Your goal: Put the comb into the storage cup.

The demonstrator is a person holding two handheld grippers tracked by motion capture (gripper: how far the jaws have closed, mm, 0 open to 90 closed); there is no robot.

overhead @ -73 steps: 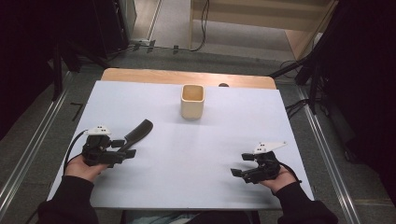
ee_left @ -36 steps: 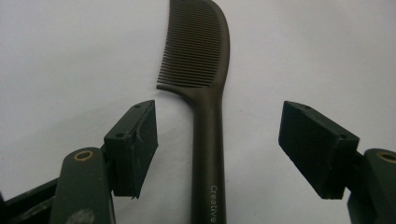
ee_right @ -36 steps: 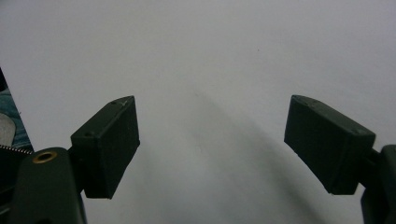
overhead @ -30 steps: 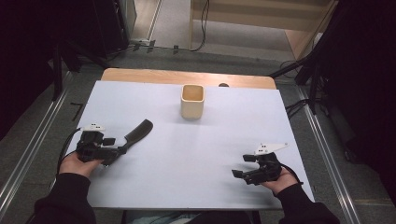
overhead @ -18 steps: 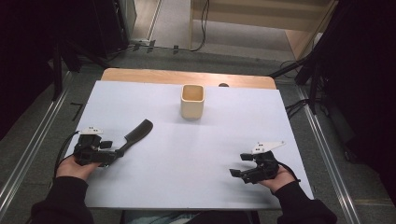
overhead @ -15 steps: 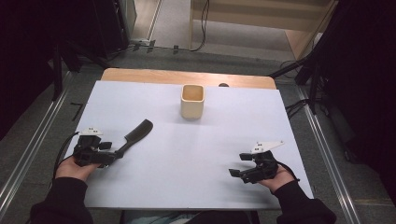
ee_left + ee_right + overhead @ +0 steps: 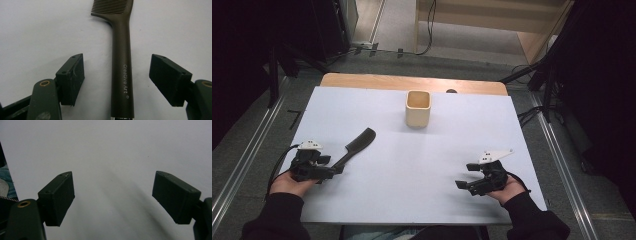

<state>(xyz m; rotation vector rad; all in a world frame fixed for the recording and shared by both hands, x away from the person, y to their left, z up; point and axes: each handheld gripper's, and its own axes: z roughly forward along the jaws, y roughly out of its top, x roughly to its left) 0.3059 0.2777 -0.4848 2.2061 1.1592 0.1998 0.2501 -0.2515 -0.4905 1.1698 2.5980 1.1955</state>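
The dark comb [image 7: 357,145] lies flat on the white table [image 7: 422,170], handle toward the person, toothed head pointing to about one o'clock from the left gripper [image 7: 329,170]. In the left gripper view the comb's handle [image 7: 122,75] runs straight up between the jaws, which stand spread wide on either side of it, neither pad touching; the handle sits nearer the middle of the gap, teeth at twelve o'clock. The right gripper [image 7: 464,177] rests well apart at the table's right, its jaws likewise spread over bare surface. A beige square cup [image 7: 418,108] stands at twelve o'clock, well beyond the comb.
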